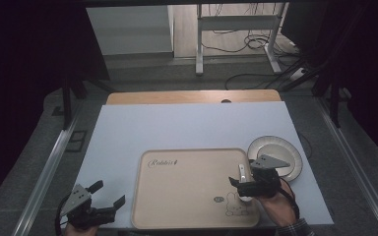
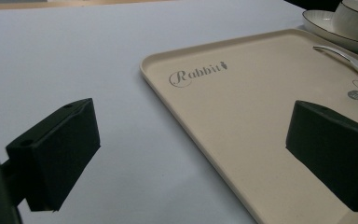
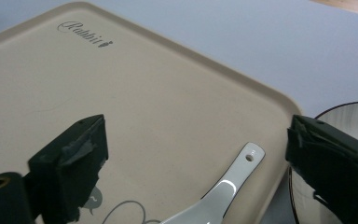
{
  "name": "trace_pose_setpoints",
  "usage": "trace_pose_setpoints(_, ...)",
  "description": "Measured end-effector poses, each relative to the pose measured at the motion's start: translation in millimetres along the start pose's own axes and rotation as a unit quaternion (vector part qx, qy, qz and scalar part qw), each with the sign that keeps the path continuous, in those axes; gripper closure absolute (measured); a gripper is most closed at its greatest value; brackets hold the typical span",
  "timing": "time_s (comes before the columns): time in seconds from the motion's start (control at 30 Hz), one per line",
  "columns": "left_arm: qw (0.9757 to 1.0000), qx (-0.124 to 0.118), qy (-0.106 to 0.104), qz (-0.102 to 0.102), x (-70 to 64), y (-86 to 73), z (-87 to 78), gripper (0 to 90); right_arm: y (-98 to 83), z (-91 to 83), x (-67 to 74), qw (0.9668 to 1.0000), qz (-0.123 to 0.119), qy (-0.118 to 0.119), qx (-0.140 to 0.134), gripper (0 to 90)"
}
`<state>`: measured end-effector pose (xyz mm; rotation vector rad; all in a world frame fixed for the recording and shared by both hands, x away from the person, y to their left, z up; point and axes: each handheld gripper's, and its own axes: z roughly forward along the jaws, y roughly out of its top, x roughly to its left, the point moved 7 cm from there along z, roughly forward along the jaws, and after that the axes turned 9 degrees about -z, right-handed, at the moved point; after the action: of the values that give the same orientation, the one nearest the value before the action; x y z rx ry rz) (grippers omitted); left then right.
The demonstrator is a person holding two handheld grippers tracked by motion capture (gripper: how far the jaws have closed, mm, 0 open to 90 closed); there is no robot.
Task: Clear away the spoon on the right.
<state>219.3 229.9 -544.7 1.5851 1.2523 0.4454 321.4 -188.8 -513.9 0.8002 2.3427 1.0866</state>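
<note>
Right gripper: jaws spread, nothing held, straddling spoon | spoon: on tray, right edge, handle pointing away toward far rim, bowl end likely under gripper | left gripper: jaws spread, empty, off tray's left | nearer hand: right | plate beside tray.

Spoon bowl cut off; plate cropped

Table: pale blue-grey top, with a bare wood strip along the far edge.
Tray: beige, flat on the near middle.
Plate: white, dark-rimmed, just beside the tray's far right corner.
</note>
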Motion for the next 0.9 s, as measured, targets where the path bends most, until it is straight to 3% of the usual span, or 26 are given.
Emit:
trace_pose_setpoints(0.2, 1.0, 0.0, 0.001, 0.001, 0.1, -0.1, -0.1, 2.8, 0.7, -4.4, -0.7, 0.9999, -0.001, -0.003, -0.011, 0.8)
trace_pose_setpoints(0.47, 1.0, -0.002, 0.002, 0.002, 0.6, 0.2, -0.5, 2.8, 2.1, -12.0, 1.3, 0.9992, -0.019, -0.014, -0.031, 0.0)
trace_pose_setpoints(0.9, 1.0, -0.003, 0.002, 0.001, 0.6, 0.3, -0.5, 2.7, -0.6, -31.6, -3.2, 0.9979, -0.015, -0.035, -0.052, 0.0)
